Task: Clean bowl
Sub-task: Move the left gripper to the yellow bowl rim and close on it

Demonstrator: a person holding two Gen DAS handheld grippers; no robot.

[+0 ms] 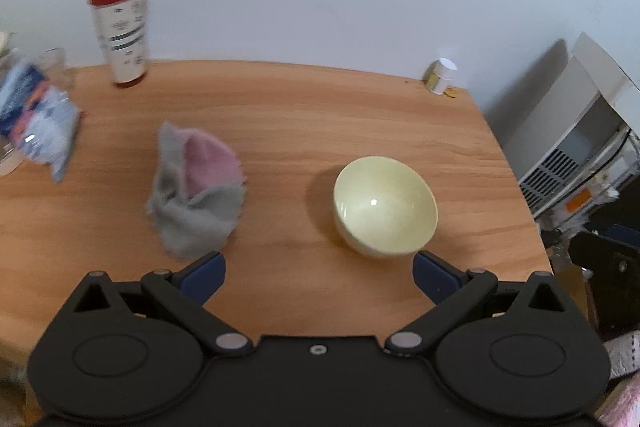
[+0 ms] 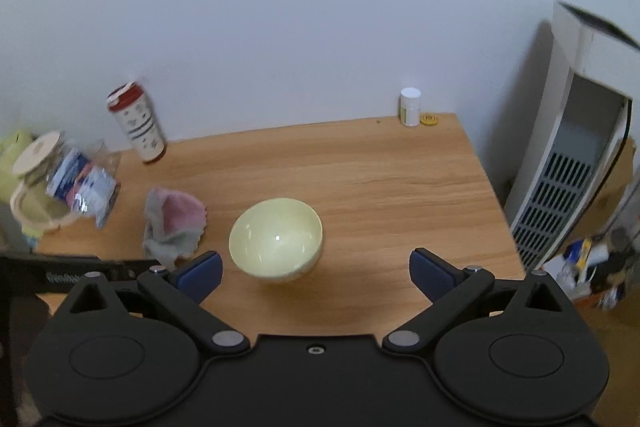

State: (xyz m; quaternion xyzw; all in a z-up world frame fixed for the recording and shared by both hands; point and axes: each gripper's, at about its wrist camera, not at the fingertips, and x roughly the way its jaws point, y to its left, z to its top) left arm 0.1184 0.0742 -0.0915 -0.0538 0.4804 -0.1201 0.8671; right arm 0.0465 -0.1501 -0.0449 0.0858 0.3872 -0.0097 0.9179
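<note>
At the far left we are seeing a crinkled blue and white packet [image 1: 38,119] lying on the wooden table [image 1: 320,115], with a lidded jar [image 2: 38,183] beside it in the right wrist view. Behind them a tall white canister with a red lid [image 1: 122,29] is standing upright near the wall. Moving right, a crumpled grey and pink cloth [image 1: 198,191] is lying in a heap on the tabletop, apart from everything else.

Our left gripper [image 1: 318,277] is hovering above the table with its blue-padded fingers [image 1: 202,281] spread wide and holding nothing; the cloth is sitting just beyond its left fingertip.

Next comes the pale yellow bowl [image 1: 384,205], standing upright on the table to the right of the cloth, close to the near edge. Its inside is looking glossy. Our right gripper [image 2: 316,273] is also hanging with its fingers [image 2: 434,275] wide apart and gripping nothing, the bowl [image 2: 276,239] lying just ahead of the gap, nearer the left finger.

Further right, a small white-capped bottle [image 2: 411,106] is standing at the table's back corner by the wall, and a white appliance with a vented grille [image 2: 560,187] is standing beyond the table's right edge.
</note>
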